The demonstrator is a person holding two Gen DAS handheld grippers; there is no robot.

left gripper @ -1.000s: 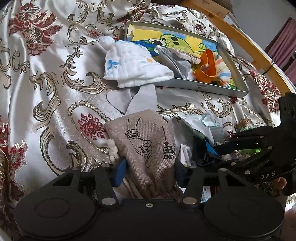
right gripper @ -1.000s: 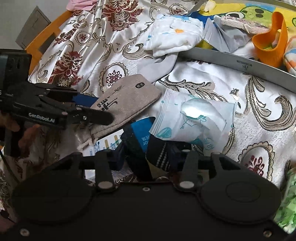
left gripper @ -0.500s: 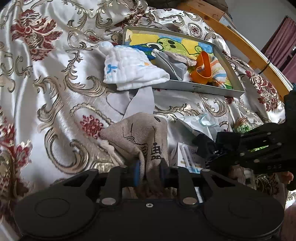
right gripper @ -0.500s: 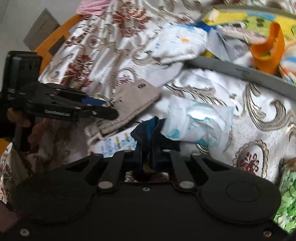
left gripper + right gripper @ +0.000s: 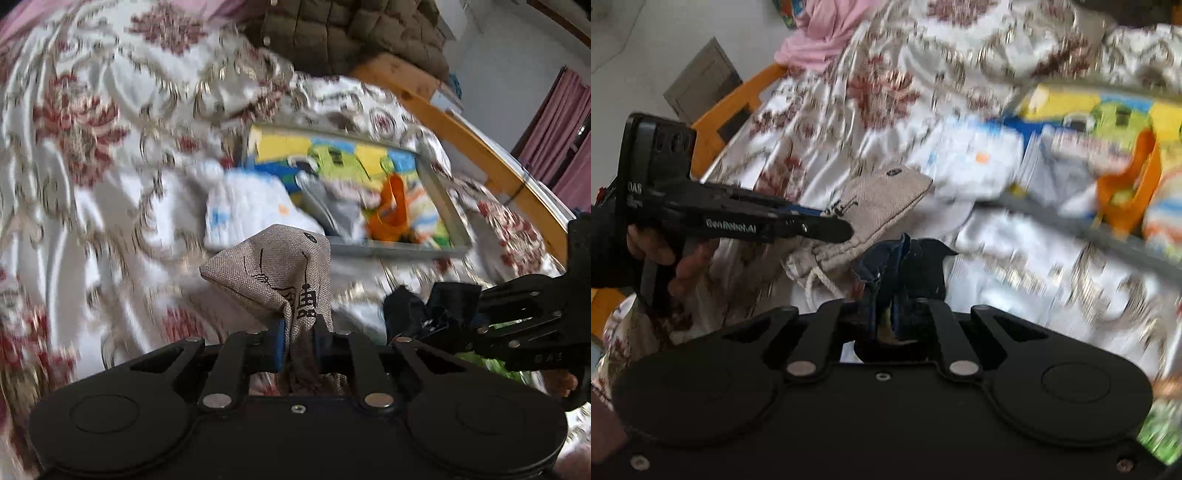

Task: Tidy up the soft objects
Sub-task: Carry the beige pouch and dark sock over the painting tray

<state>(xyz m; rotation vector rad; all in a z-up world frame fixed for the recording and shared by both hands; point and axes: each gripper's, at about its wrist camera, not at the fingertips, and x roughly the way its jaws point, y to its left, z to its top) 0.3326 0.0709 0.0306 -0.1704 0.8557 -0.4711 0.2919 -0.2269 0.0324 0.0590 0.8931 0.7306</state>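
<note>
Left tool (image 5: pixel 298 332) clamping burlap pouch (image 5: pixel 275 275), right tool (image 5: pixel 886 317) gripping dark cloth (image 5: pixel 905 266), tray edge (image 5: pixel 391 251) beyond.

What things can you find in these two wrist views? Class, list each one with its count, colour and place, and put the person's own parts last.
Drawstring pouch: one, beige with black print, lifted in the left gripper.
Dark cloth: one, navy and black, pinched in the right gripper.
Tray: one, grey rim with a yellow, green and blue cartoon base, on the bedspread ahead.
Baby hat: one, white with small prints, at the tray's near left corner.
Orange holder: one, orange, in the tray.
Grey cloth: one, grey, in the tray.
Bedspread: one, white satin with gold and red pattern, beneath everything.
Quilted jacket: one, olive brown, far end.
Left gripper: black, shut on pouch.
Right gripper: black, shut on cloth.
</note>
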